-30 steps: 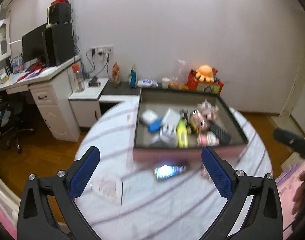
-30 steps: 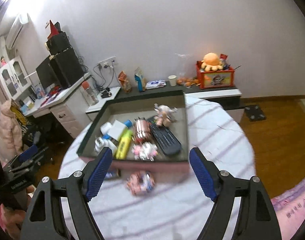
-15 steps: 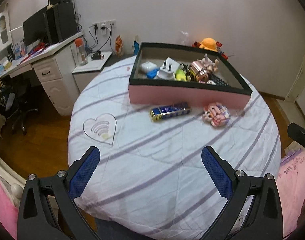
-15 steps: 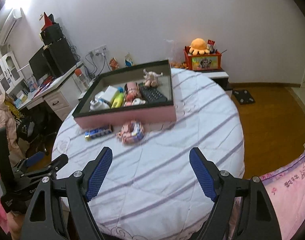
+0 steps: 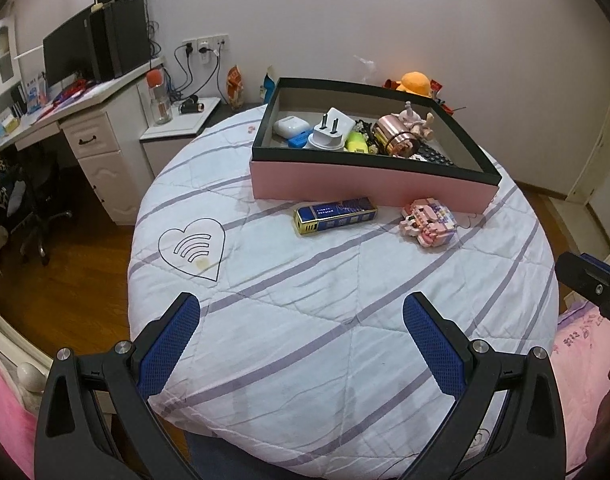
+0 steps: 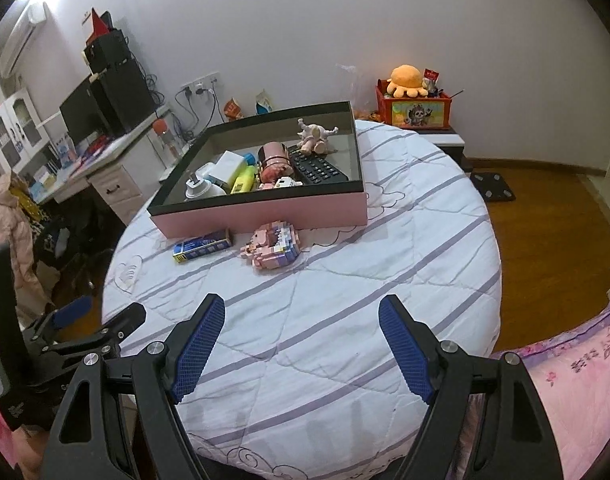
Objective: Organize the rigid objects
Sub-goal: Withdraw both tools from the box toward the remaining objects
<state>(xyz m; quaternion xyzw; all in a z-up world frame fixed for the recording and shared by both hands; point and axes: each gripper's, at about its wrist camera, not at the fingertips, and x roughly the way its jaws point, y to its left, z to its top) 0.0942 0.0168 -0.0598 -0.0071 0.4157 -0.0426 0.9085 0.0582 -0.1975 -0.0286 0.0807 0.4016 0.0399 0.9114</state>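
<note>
Currently both tongs hang spread wide and hold nothing: the left tongs (image 5: 301,334) and the right tongs (image 6: 301,344) hover over the near edge of the round counter (image 5: 305,320), well apart from everything that needs sorting. Two items lie loose on the striped cloth just in front of the pink box (image 5: 369,186): a blue and gold rectangular pack (image 5: 335,215) and a pink block-built toy (image 5: 428,221). Inside the box sit a white plug adapter (image 5: 332,134), a rose-gold cylinder (image 5: 397,140), a yellow highlighter (image 6: 243,179), a black remote control (image 6: 317,168) and a small figurine (image 6: 315,136).

The likely next step is picking up one of the loose pieces. The toy looks to be made of small bricks, so a hard or off-centre pinch could break parts off. The pack lies low and flat, so fingers coming down steeply could snag the quilted cloth or push the pack against the box wall. Lifting over the black rim too low risks knocking the box.
</note>
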